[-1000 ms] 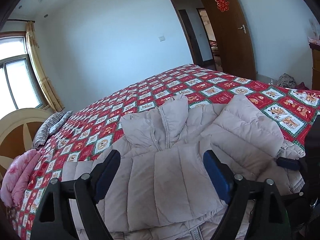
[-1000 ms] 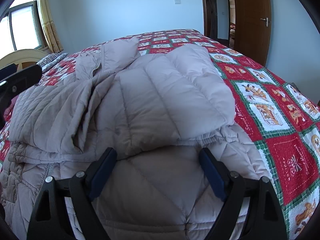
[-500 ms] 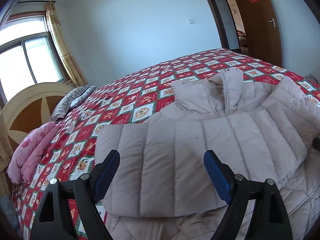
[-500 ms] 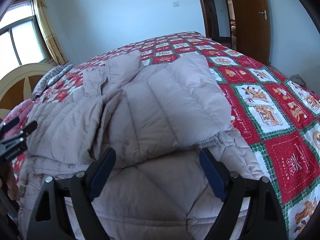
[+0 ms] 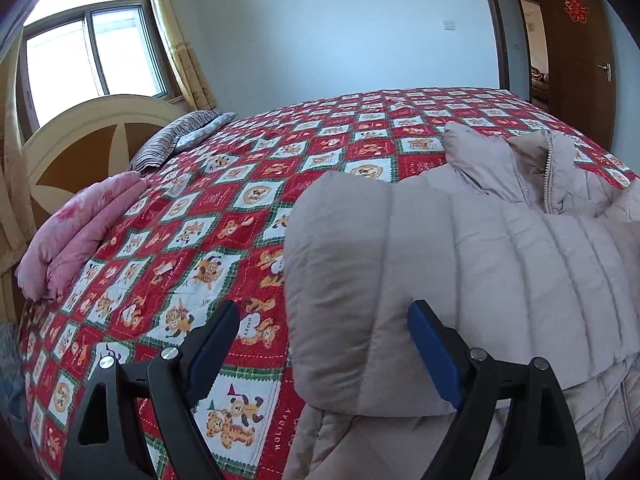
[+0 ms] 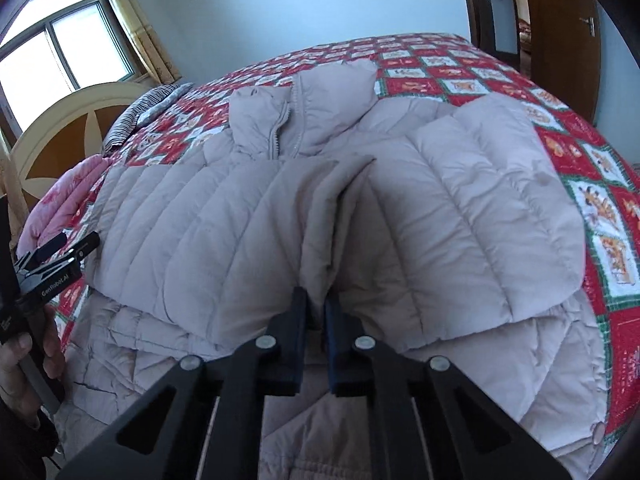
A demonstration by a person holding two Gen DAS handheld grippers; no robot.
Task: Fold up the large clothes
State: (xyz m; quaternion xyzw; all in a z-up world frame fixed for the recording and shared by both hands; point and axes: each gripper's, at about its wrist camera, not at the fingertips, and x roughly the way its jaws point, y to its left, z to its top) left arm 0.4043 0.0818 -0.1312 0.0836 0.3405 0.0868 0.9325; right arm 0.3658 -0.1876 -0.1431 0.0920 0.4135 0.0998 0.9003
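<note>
The right gripper [image 6: 317, 312] has just been closing its jaws, and they now pinch a raised ridge of fabric where the two folded-in sleeves of the pale pink puffer jacket [image 6: 460, 216] meet. The left gripper [image 5: 322, 344] has its jaws spread wide, gripping nothing; one blue pad hangs over the quilt, the other over the folded sleeve's edge, whether touching it I cannot tell. In the right wrist view this gripper shows at the left edge, held in a hand [image 6: 24, 364] beside the jacket's side. The jacket lies front-up on the bed [image 5: 224, 216], collar and zip pointing away, both sleeves crossed over the chest. The bed carries a red, white and green cartoon-bear quilt. Farther off lie a folded pink blanket [image 5: 76, 232], a striped pillow [image 5: 176, 140] and a rounded headboard [image 5: 92, 136] under the window [image 5: 92, 48]. A brown door [image 5: 580, 60] stands open at the right.
</note>
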